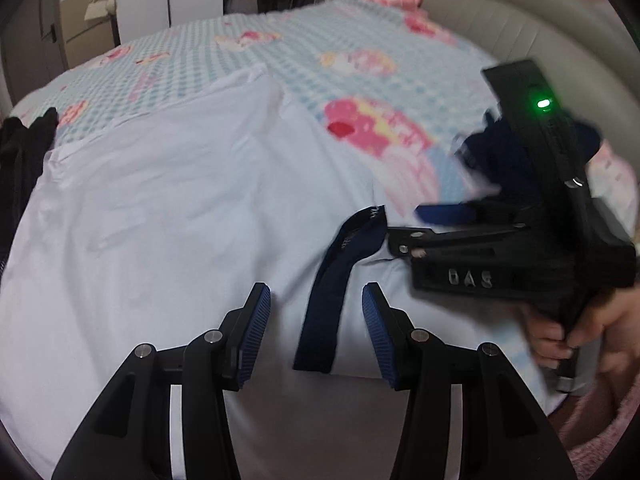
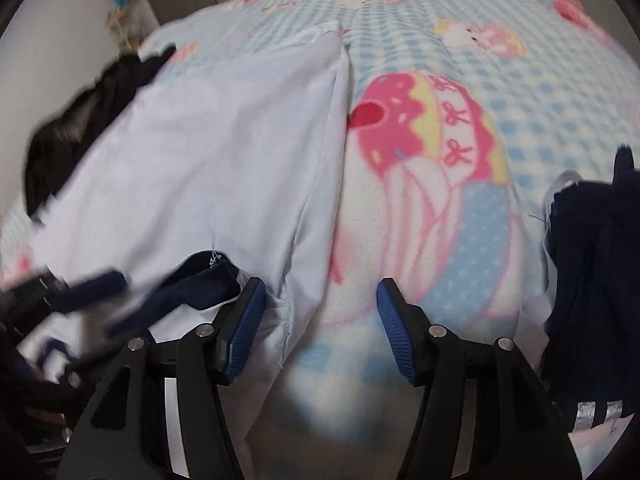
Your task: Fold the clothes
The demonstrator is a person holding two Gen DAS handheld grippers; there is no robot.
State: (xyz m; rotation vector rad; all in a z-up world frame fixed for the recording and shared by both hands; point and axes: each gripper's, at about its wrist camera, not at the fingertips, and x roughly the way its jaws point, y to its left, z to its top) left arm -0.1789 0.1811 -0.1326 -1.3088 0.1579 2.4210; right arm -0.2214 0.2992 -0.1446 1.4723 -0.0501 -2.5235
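Note:
A white shirt (image 1: 180,200) with a navy collar (image 1: 332,288) lies spread on the bed; it also shows in the right wrist view (image 2: 208,152). My left gripper (image 1: 316,332) is open, with the navy collar strip between its fingers near the shirt's front edge. My right gripper (image 2: 320,328) is open and empty, hovering over the shirt's right edge and the blanket. In the left wrist view the right gripper (image 1: 440,224) is seen from the side to the right of the collar, blurred.
A blue checked blanket (image 2: 520,92) with pink cupcake prints covers the bed. A dark navy garment (image 2: 592,280) lies at the right. A black garment (image 1: 24,152) lies at the left edge. A padded headboard (image 1: 500,12) stands behind.

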